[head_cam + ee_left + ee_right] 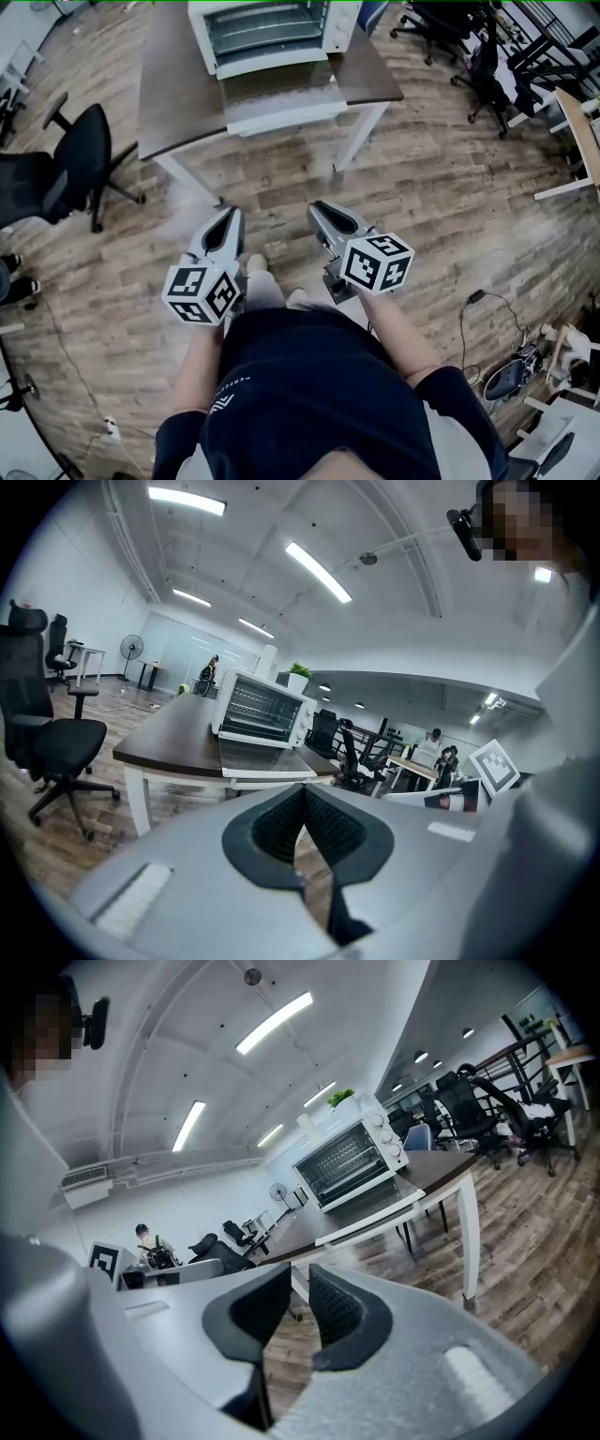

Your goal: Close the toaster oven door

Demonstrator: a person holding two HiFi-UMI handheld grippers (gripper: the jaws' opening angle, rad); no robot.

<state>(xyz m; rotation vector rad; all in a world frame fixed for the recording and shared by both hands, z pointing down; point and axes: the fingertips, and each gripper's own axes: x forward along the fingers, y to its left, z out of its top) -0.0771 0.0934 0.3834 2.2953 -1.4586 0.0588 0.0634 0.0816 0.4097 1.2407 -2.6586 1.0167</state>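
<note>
A white toaster oven (272,28) stands on a dark brown table (178,94) at the top of the head view. Its glass door (281,94) hangs open, folded down flat over the table's front edge. Both grippers are held low near the person's body, well short of the table. The left gripper (229,215) points toward the table; in the left gripper view (305,794) its pads meet at the tips, empty. In the right gripper view, the right gripper (300,1283) shows a narrow gap between its pads with nothing in it. The oven (352,1162) lies far ahead.
A black office chair (66,169) stands left of the table. More chairs (487,66) and a light desk (581,131) are at the right. Cables (487,300) lie on the wooden floor at the lower right. Wood floor separates the grippers from the table.
</note>
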